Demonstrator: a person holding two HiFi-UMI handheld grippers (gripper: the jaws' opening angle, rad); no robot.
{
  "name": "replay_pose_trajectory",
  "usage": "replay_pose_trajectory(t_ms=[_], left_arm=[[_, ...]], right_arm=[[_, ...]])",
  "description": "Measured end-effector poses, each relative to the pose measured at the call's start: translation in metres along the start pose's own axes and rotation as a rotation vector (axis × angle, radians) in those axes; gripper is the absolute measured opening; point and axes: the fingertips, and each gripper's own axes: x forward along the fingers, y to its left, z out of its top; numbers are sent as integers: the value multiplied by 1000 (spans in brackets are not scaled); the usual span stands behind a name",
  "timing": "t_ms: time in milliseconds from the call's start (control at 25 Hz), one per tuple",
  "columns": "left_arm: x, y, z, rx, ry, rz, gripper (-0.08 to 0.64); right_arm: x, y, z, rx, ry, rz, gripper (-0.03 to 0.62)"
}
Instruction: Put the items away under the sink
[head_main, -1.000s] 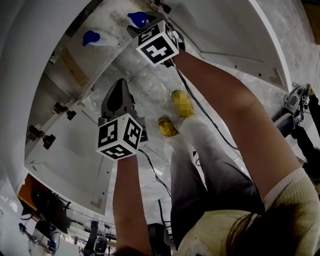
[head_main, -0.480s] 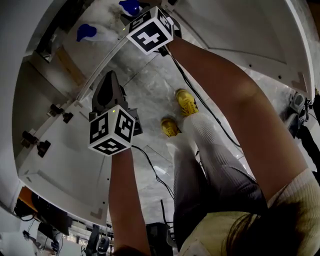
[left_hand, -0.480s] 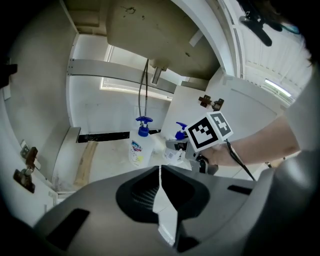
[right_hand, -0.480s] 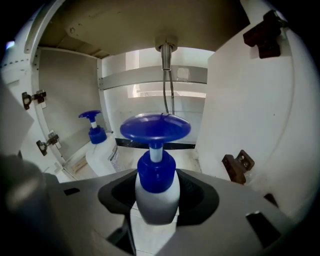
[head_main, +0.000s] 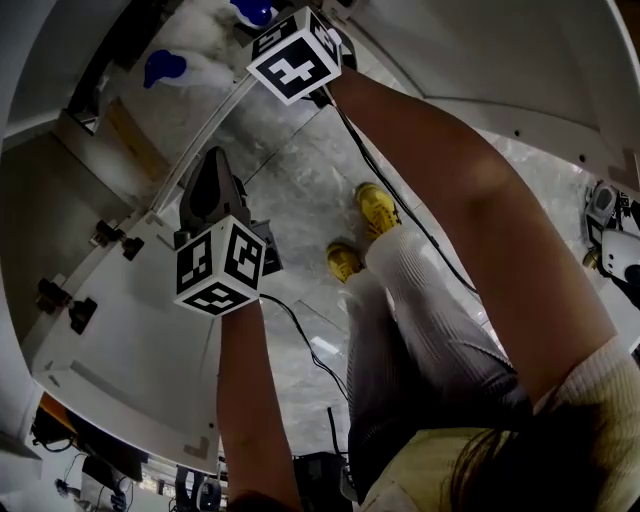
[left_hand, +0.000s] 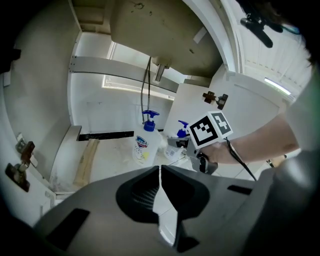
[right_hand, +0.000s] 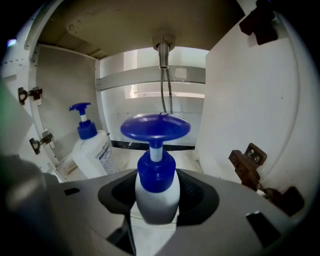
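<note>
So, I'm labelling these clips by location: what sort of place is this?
Probably the cupboard under a sink: basin underside with drain pipe overhead, hinged white doors open, a pump bottle standing inside.

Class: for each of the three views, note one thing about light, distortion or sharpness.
Head view: dim overall, and the wide lens bows the cabinet door into a curve. Left gripper view: black corners ring the frame, and a bright strip glares at the back. Right gripper view: the pump bottle sits so near that it looks swollen, its base in shade.
</note>
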Motion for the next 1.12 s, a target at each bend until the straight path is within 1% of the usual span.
replay_pose_trajectory(t_ms=[160,320,440,560,720,800,920,1120], left_arm=[[-1,9,-3,0,-3,22,48],[-1,13,-5,21,-13,26,48],[0,16,-5,3,-29,38,48],[-2,13,-6,-11,-31,33,48],[-6,8,-3,9,-39,26,48],[-8,8,-1,4,-46,27,48],[-14,7,3,-5,-47,31,48],[-25,-1,12,17,-44,27,48]], right_arm=[[4,-2,-6,1,-3,-15,216],[5,1,-6,-10,-49,-25,216],[4,1,-7,-10,-62,-25,216],[4,2,-8,-10,-52,-33,216],[4,2,-15,45,-14,-8,219],[-1,3,-19,53,-4,0,236],[-11,5,-27,52,16,-1,242],[-29,6,-27,80,30,-13,242]])
